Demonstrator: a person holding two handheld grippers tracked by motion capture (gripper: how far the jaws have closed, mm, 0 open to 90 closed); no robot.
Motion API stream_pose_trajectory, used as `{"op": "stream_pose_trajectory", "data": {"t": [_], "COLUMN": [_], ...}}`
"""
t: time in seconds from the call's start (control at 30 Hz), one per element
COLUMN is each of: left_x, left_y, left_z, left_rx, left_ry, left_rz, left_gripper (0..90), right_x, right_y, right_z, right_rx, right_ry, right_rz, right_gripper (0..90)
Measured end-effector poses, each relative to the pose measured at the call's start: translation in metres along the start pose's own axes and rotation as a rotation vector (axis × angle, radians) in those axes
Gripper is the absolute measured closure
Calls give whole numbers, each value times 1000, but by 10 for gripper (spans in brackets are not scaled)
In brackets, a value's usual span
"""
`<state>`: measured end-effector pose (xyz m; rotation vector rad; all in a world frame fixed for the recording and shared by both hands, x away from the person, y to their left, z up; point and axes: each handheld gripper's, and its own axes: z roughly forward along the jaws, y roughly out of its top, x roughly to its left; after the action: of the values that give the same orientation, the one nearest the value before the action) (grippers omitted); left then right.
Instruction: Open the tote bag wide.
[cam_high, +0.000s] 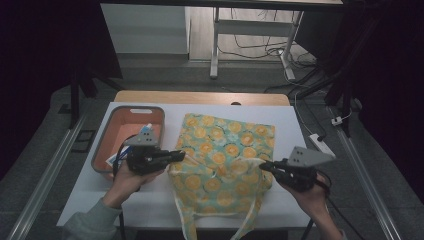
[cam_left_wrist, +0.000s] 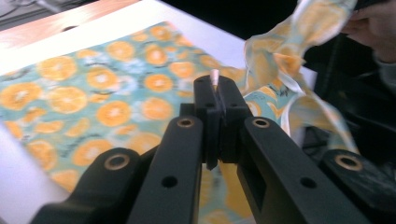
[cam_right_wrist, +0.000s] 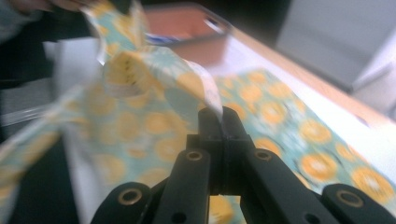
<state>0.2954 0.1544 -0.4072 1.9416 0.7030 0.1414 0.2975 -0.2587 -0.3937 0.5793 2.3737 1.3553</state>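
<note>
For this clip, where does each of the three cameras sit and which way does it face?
High view: fixed above the person's side, looking forward and down on the white table; both forearms, left gripper and right gripper show, each pinching the orange-print bag beside the orange bin.
Left gripper view: rides the left gripper, looking along its shut jaws across the bag; the other hand shows.
Right gripper view: rides the right gripper, facing the bag and bin.
All three share the bag.
</note>
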Motion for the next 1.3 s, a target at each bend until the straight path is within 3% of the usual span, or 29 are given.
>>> {"op": "stream_pose_trajectory", "data": {"t": [0.07, 0.1, 0.13, 0.2, 0.37, 0.43, 0.53, 0.57, 0.63, 0.73, 0.87, 0.97, 1.07, 1.1, 1.13, 1.17, 1.23, 1.3], "left_x": [10, 14, 17, 24, 31, 33, 36, 39, 40, 44, 46, 47, 49, 49, 50, 50, 50, 49], "left_y": [3, 5, 6, 8, 12, 16, 19, 20, 20, 20, 16, 14, 12, 12, 12, 12, 13, 15], "left_z": [10, 15, 20, 30, 54, 68, 76, 85, 90, 104, 122, 130, 129, 128, 126, 124, 115, 102], "left_rx": [18, 26, 36, 59, 122, 160, 181, 206, 220, 261, 312, 341, 336, 326, 316, 300, 276, 239], "left_ry": [38, 57, 78, 95, 163, 226, 239, 251, 257, 270, 280, 276, 251, 245, 244, 245, 264, 253], "left_rz": [-11, -11, -12, -21, -20, 0, -10, -15, -12, -13, 1, 7, -8, -14, -20, -24, -27, -41], "left_gripper": [878, 878, 877, 876, 873, 868, 864, 860, 857, 852, 842, 829, 736, 736, 680, 518, 359, 279], "right_x": [-18, -18, -34, -47, -70, -76, -83, -89, -92, -98, -100, -100, -97, -97, -95, -87, -81, -73], "right_y": [-6, -6, -13, -19, -37, -42, -47, -54, -58, -74, -81, -83, -74, -74, -70, -60, -48, -37], "right_z": [15, 15, 27, 37, 56, 63, 71, 78, 82, 94, 99, 96, 88, 88, 84, 71, 58, 46], "right_rx": [35, 35, 73, 110, 178, 211, 246, 273, 293, 365, 396, 386, 338, 338, 312, 241, 197, 149], "right_ry": [-18, -18, -42, -69, -96, -119, -143, -152, -162, -146, -137, -119, -111, -111, -115, -151, -125, -97], "right_rz": [41, 41, 72, 97, 167, 171, 178, 206, 214, 248, 258, 262, 253, 253, 249, 217, 200, 185], "right_gripper": [891, 891, 891, 891, 891, 891, 891, 891, 891, 891, 890, 849, 613, 613, 549, 427, 398, 388]}}
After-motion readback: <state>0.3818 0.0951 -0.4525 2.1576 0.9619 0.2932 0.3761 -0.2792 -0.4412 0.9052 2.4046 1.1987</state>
